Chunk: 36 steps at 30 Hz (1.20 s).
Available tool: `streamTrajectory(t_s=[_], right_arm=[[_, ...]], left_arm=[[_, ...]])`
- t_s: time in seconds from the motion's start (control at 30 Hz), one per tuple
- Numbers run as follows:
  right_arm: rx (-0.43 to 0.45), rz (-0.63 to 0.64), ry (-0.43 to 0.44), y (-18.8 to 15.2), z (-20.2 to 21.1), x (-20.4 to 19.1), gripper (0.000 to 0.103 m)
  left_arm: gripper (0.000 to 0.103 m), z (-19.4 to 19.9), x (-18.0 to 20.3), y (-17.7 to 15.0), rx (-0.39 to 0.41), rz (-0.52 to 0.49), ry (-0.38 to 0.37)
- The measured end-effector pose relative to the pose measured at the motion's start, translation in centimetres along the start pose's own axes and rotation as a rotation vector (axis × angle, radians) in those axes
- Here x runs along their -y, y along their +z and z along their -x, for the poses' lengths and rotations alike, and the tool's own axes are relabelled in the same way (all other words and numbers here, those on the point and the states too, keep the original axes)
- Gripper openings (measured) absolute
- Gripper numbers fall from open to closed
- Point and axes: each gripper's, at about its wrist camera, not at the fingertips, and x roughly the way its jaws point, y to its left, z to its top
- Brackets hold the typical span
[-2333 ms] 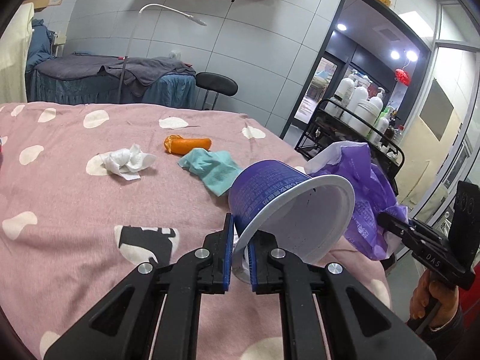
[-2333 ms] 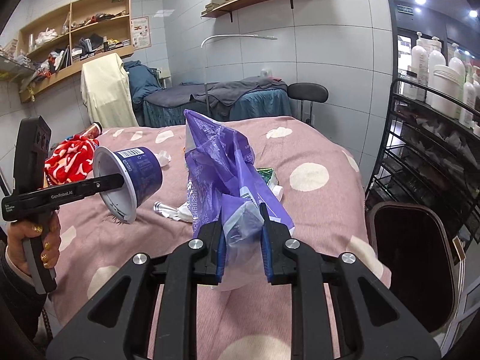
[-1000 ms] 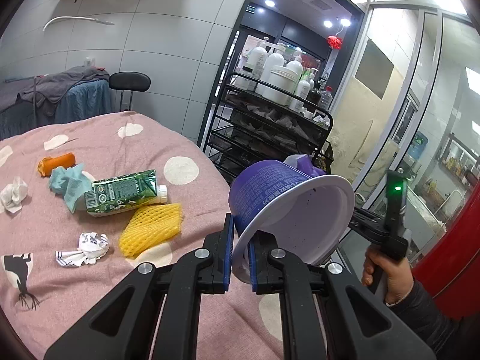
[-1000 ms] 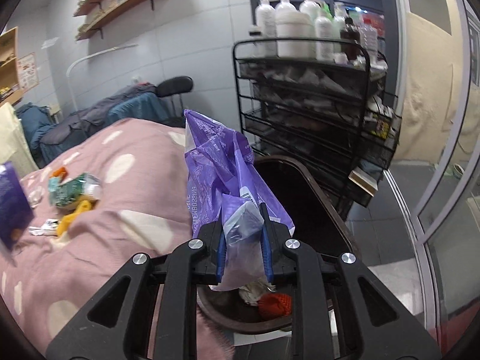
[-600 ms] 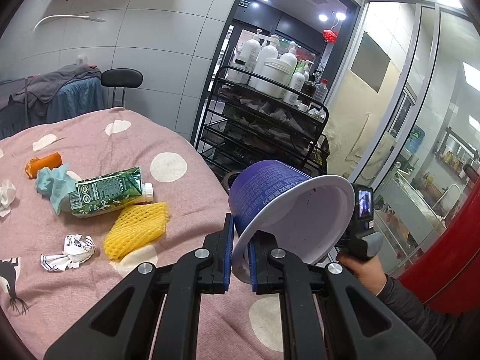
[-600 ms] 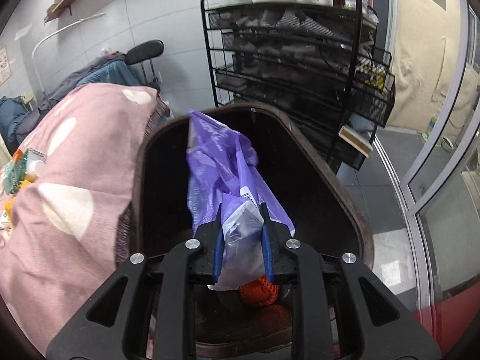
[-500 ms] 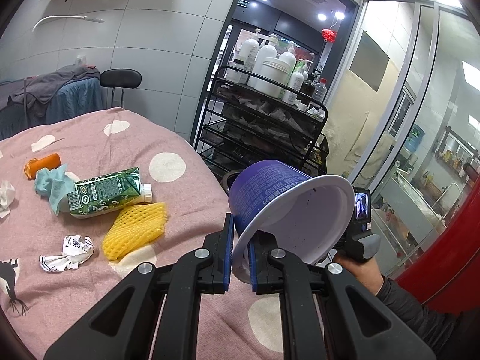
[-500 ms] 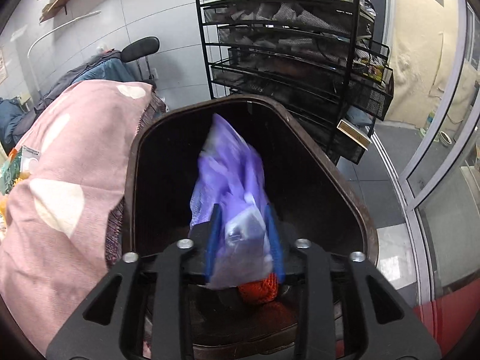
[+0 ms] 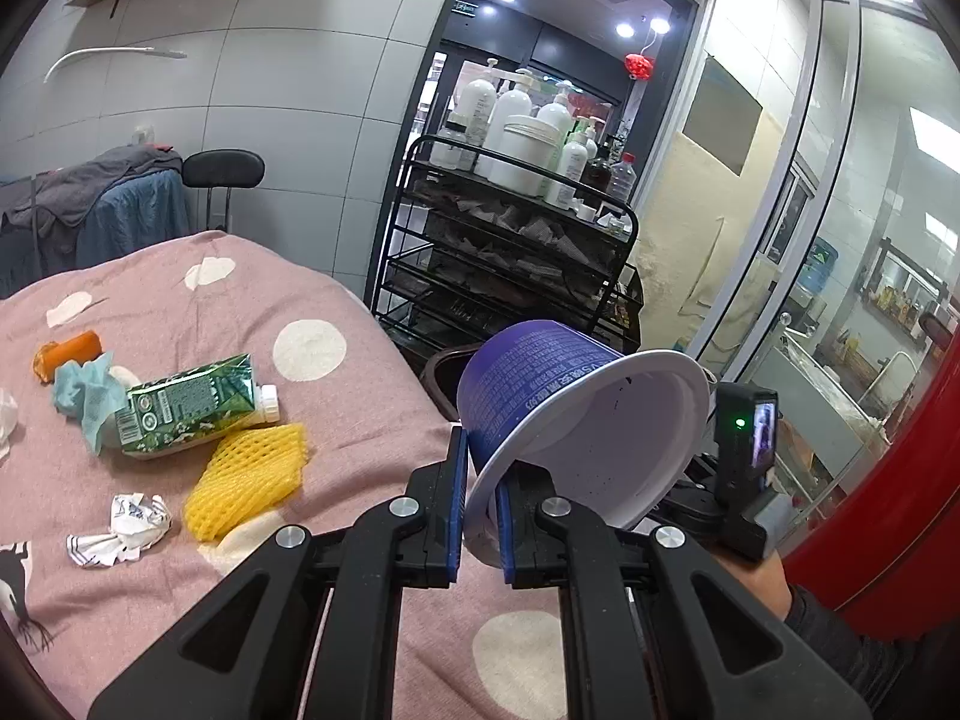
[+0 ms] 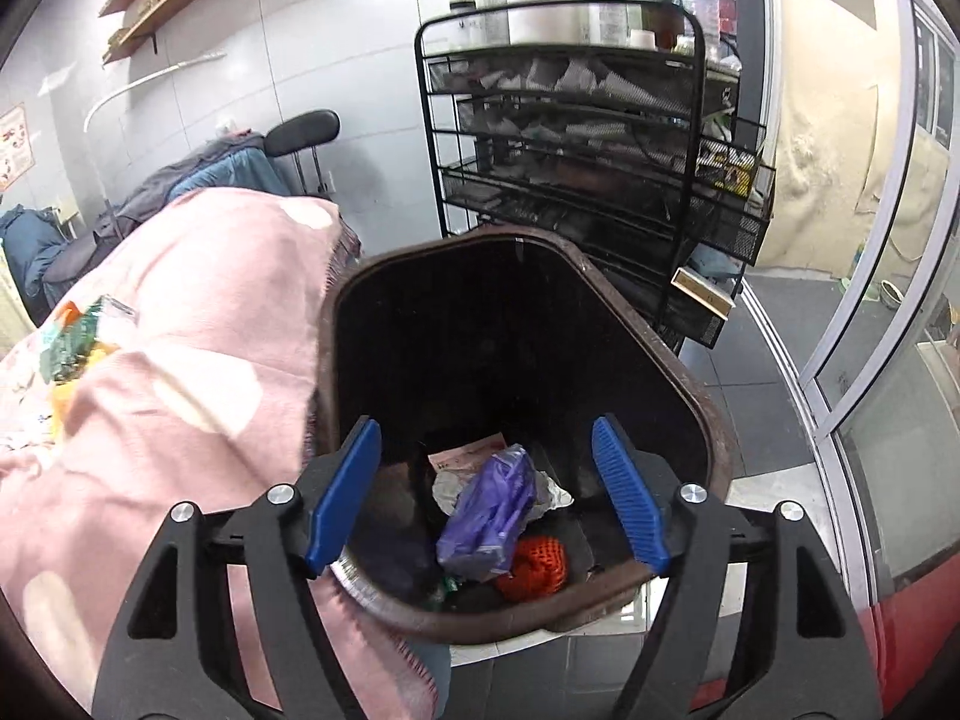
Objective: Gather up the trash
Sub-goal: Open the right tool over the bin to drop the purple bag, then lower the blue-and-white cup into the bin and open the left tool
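My left gripper [image 9: 480, 516] is shut on the rim of a purple paper cup [image 9: 540, 384], held tilted with its white inside facing me, above the pink spotted bed [image 9: 180, 300]. My right gripper [image 10: 486, 498] hangs over a dark brown trash bin [image 10: 678, 384], its jaws opening wide with nothing between the pads. The purple plastic bag [image 10: 492, 510] lies inside the bin on other trash, beside an orange net [image 10: 537, 558]. On the bed lie a green carton [image 9: 192, 408], a yellow foam net [image 9: 246, 480], a crumpled paper [image 9: 123, 525], a teal tissue [image 9: 81, 390] and an orange tube [image 9: 69, 348].
A black wire rack [image 10: 576, 138] loaded with white bottles [image 9: 522, 144] stands right behind the bin. A glass partition [image 10: 888, 300] runs along the right. A black stool [image 9: 222, 171] and a draped bed [image 9: 78, 210] stand by the tiled back wall. A hand [image 9: 762, 582] holds the right gripper's handle.
My right gripper has sunk over the bin and its jaws have spread; the purple bag has dropped out of them into the bin. The left gripper still holds the cup.
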Motion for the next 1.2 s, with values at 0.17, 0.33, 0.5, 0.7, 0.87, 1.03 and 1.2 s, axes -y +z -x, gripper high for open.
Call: streamTrajectory(t_s=[0.17,0.33,0.5,0.7,0.87,1.03,1.2], right_arm=[[0.057,0.006,-0.002,-0.1,2.8,-0.5,0.083],[0.099,0.018,-0.004,-0.2,4.8,-1.2,0.087],[0.121,0.037,0.007,-0.8,6.3,-1.8,0.090],[0.136,0.051,0.015,-1.3,7.4,-2.4,0.090],[0.142,0.051,0.009,-2.0,8.0,-2.0,0.090],[0.137,0.043,0.003,-2.7,8.4,-1.3,0.091],[0.127,0.028,-0.004,-3.3,8.4,-0.5,0.091]], left_arm=[[0.009,-1.2,0.9,1.0,-0.008,-0.010,-0.030],[0.009,-3.2,1.5,1.8,-0.036,-0.015,-0.043],[0.009,-5.7,2.0,2.6,-0.072,-0.018,-0.048],[0.009,-9.0,3.1,3.2,-0.140,-0.023,-0.069],[0.009,-12.0,4.6,3.2,-0.210,-0.063,-0.074],[0.009,-14.2,6.1,3.3,-0.254,-0.102,-0.078],[0.009,-16.3,7.5,3.2,-0.297,-0.139,-0.076]])
